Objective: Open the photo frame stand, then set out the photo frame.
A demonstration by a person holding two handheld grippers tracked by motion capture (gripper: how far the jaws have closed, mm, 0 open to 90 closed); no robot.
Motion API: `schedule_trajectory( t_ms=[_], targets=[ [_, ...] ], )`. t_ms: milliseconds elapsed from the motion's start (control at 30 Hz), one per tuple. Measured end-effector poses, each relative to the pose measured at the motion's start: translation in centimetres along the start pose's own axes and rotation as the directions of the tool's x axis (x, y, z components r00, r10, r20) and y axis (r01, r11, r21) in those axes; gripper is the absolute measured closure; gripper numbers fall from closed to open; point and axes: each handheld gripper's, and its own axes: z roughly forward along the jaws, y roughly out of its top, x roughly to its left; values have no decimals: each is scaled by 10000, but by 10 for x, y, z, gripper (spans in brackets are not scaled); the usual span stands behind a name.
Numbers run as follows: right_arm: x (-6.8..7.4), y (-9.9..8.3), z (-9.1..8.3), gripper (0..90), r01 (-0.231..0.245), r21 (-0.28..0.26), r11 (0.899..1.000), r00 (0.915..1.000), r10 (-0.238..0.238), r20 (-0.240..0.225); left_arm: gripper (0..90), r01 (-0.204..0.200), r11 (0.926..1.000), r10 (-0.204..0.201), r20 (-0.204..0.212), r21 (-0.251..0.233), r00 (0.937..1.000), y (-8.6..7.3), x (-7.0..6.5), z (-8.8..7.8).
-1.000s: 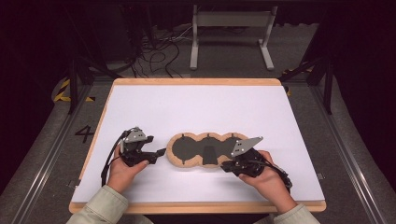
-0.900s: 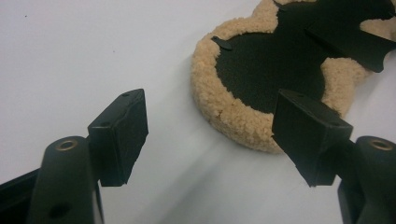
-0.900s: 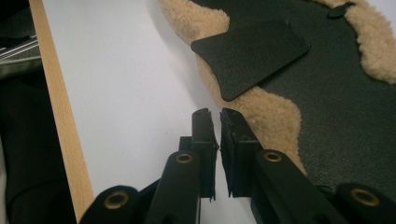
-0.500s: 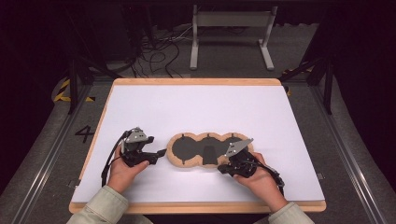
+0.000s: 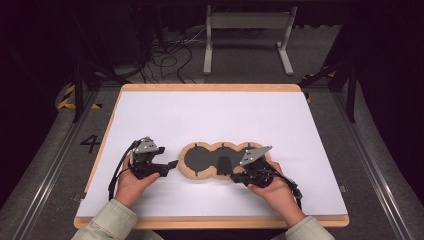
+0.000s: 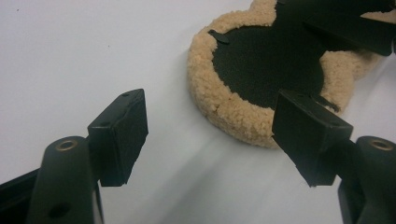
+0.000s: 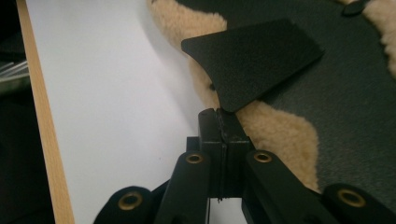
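Pad (image 5: 200,159) fleecy, on table (image 5: 210,115) | right hand-held gripper (image 7: 223,116) clenched on flap (image 7: 252,60) | left hand-held gripper (image 6: 210,130) released, beside it

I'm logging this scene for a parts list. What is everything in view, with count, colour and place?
fleece pad: one, tan pile with a black three-lobed backing, lying backing-up at the near middle of the table
flap: one, black, wedge-shaped, lifted off the pad's backing, its narrow end between the right gripper's jaws
table: one, white top with a wooden rim
stand: one, grey metal, on the floor beyond the table
cables: several, dark, on the floor beyond the table
left gripper: one, black, jaws apart, just left of the pad
right gripper: one, black, jaws have just closed on the flap
sleeves: two, pale green, at the near edge
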Motion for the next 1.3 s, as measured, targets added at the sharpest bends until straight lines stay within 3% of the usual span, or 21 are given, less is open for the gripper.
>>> schedule_trajectory(
  t_ms=[300,567,667,867,1300],
  targets=[
    [-6,9,-14,900,-291,-1165,9928,9992,320,228,274,-17,10000,17,24,28,10000,0,-1,1],
    [-7,8,-16,864,-316,-1125,9931,9989,354,318,274,-34,10000,34,41,21,10000,0,-1,0],
    [-5,9,-26,837,-129,-1017,9947,9978,195,640,274,89,10000,-89,63,-4,9999,1,-2,-1],
    [-7,11,-49,798,-12,-1305,9914,9941,153,1075,278,509,9986,-506,183,-156,9986,4,-3,-7],
    [-17,7,-82,667,-363,-1597,9865,9822,647,1764,277,796,9964,-799,118,276,9967,7,-6,-12]
  ],
)
